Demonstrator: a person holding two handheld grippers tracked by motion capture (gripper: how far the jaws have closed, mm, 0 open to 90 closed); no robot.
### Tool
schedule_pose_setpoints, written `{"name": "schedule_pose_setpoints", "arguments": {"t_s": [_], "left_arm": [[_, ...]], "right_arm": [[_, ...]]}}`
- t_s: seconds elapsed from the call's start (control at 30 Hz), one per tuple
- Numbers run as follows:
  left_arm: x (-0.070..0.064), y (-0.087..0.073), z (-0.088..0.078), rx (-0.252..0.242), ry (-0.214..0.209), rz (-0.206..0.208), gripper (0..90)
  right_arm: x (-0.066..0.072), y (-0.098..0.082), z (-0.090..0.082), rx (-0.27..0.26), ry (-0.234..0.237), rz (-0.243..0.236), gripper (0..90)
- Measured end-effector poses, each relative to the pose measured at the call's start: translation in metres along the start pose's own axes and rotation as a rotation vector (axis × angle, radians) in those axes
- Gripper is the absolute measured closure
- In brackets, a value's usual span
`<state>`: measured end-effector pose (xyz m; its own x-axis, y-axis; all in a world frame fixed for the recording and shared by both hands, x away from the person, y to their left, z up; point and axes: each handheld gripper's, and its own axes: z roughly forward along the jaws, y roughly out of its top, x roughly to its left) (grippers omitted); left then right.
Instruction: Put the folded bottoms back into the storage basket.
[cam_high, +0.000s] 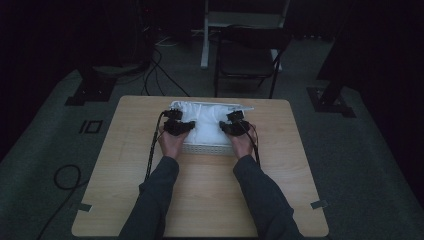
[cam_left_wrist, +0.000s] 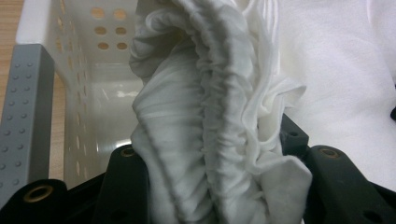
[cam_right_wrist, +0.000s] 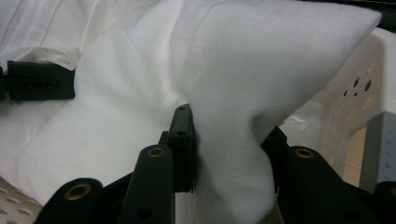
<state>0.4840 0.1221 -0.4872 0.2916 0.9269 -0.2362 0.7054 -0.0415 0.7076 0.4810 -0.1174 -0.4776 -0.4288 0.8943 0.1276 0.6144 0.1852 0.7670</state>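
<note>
A white cloth (cam_high: 207, 122) lies heaped in a white plastic basket (cam_high: 207, 148) that stands on the far middle of a wooden table (cam_high: 200, 200). The basket walls are perforated with round holes, and a grey studded handle (cam_left_wrist: 23, 116) sits at its end in the left gripper view.

Left gripper (cam_high: 179, 126): positioned over the left part of the basket, held by the person's left hand (cam_high: 171, 142). In the left gripper view, its two black jaws are closed on a gathered, ruched fold of the cloth (cam_left_wrist: 205, 140), which rises upright between them. The basket's inner wall (cam_left_wrist: 93, 93) lies just beside this fold.

Right gripper (cam_high: 233, 127): positioned over the right part of the basket, held by the right hand (cam_high: 242, 145). In the right gripper view, its jaws pinch a smooth, thick fold of the cloth (cam_right_wrist: 224, 116), which spreads wide above the pinch point. The basket wall (cam_right_wrist: 345, 107) and a grey handle (cam_right_wrist: 380, 144) appear beside it.

Both grippers are near each other above the basket, with the cloth between them. A cable (cam_high: 150, 155) trails from the left gripper across the table, left of the basket.

Beyond the table's far edge, behind the basket, stands a dark chair (cam_high: 247, 55) on a grey floor (cam_high: 50, 150).
</note>
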Motion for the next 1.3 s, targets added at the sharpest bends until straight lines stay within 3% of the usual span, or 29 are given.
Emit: {"name": "schedule_pose_setpoints", "arguments": {"t_s": [0.67,1.0,1.3], "left_arm": [[-0.011,-0.004,0.001,0.055,0.057,0.08,50.6],[-0.013,-0.007,0.001,0.061,0.065,0.089,50.2],[-0.01,-0.013,0.003,0.075,0.078,0.066,45.4]], "right_arm": [[0.001,-0.009,0.003,0.067,-0.029,0.018,65.7],[0.0,-0.012,0.003,0.075,-0.035,0.014,65.3],[0.003,-0.013,0.003,0.098,-0.063,-0.018,63.0]]}}
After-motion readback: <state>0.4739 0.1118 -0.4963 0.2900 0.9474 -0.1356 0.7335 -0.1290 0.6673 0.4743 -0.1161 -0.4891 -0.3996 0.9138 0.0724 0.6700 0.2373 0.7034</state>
